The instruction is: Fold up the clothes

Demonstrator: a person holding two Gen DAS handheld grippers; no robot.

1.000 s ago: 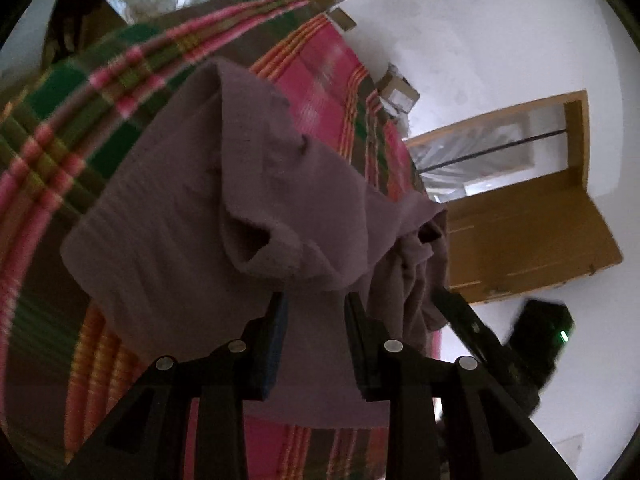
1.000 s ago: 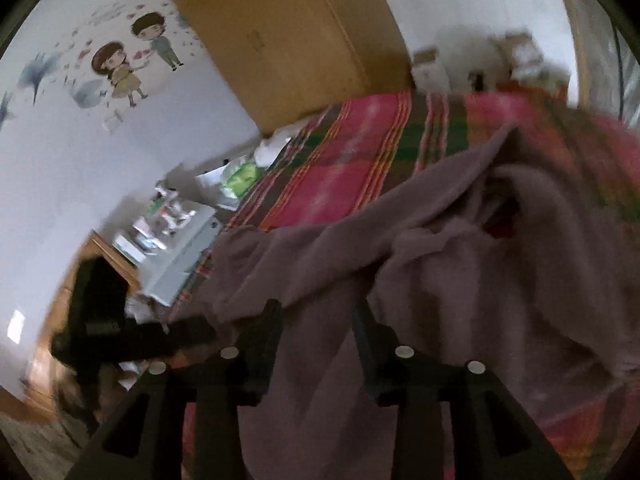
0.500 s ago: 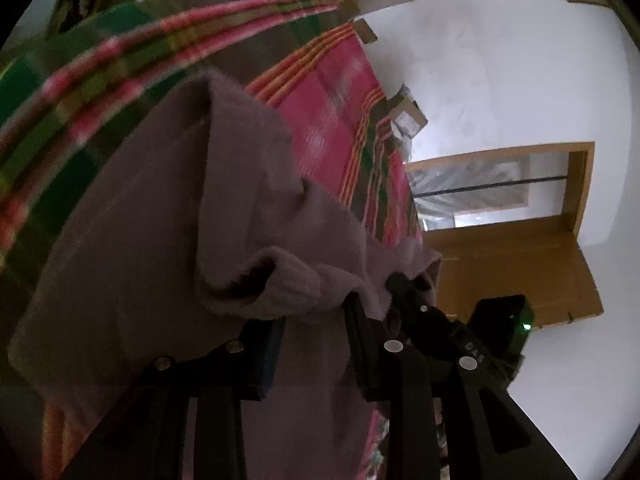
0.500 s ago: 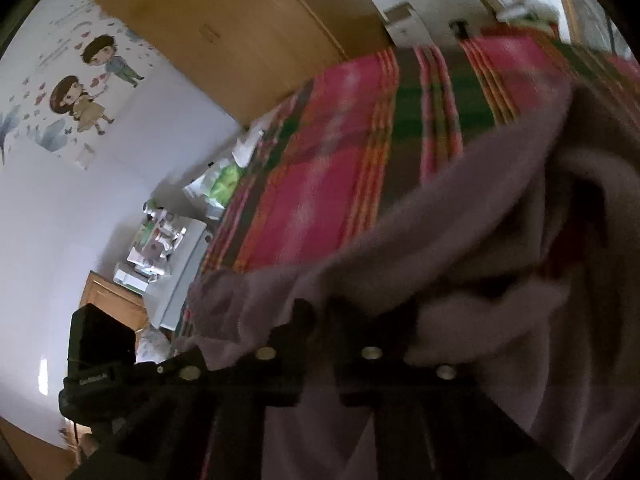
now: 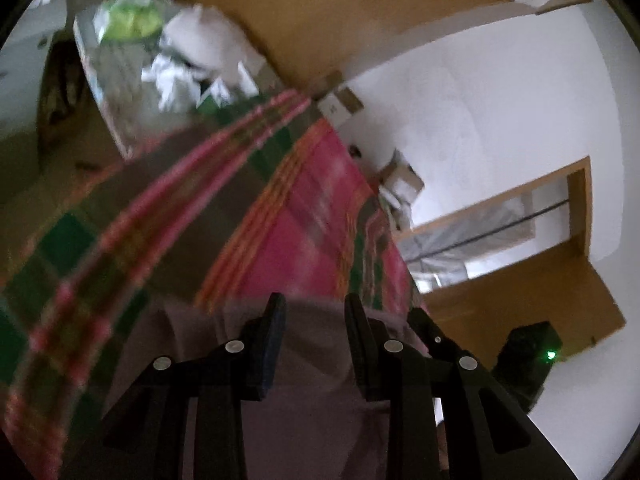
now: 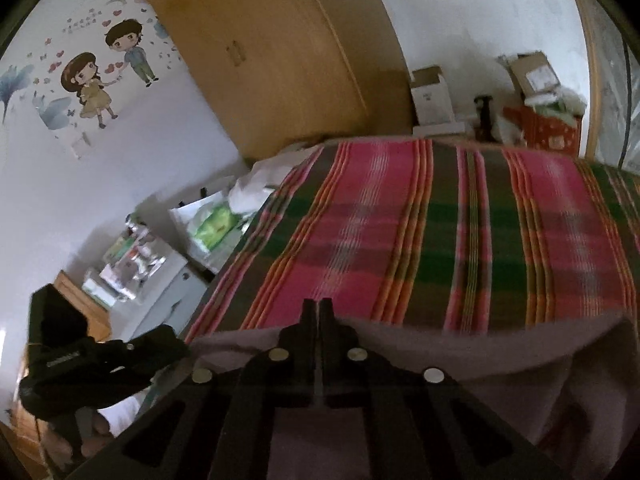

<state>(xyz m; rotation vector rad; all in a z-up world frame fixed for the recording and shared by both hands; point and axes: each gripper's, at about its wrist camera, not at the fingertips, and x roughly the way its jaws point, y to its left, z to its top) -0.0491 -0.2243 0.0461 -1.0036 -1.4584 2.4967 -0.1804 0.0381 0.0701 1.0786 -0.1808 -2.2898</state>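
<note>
A mauve garment [image 6: 500,364] lies across the near part of a bed with a pink and green plaid cover [image 6: 400,240]. Its straight upper edge runs left to right just behind my fingertips. My right gripper [image 6: 318,310] is shut on that edge, jaws pressed together. In the left wrist view the garment [image 5: 316,364] fills the space under and between the fingers of my left gripper [image 5: 314,312], which stands open. The right gripper's body [image 5: 434,340] sits close beside it. The left gripper's body [image 6: 100,360] shows at the garment's left corner.
A wooden wardrobe [image 6: 272,52] stands behind the bed. Cardboard boxes [image 6: 432,96] and a red bag [image 6: 548,128] sit by the far wall. A white cabinet with clutter [image 6: 136,272] and bags [image 6: 216,224] are left of the bed. A doorway [image 5: 500,232] is right.
The right gripper went from open to shut on the garment's edge. The bunched garment now shows as a flat straight edge low in both views. The left gripper stayed open.
</note>
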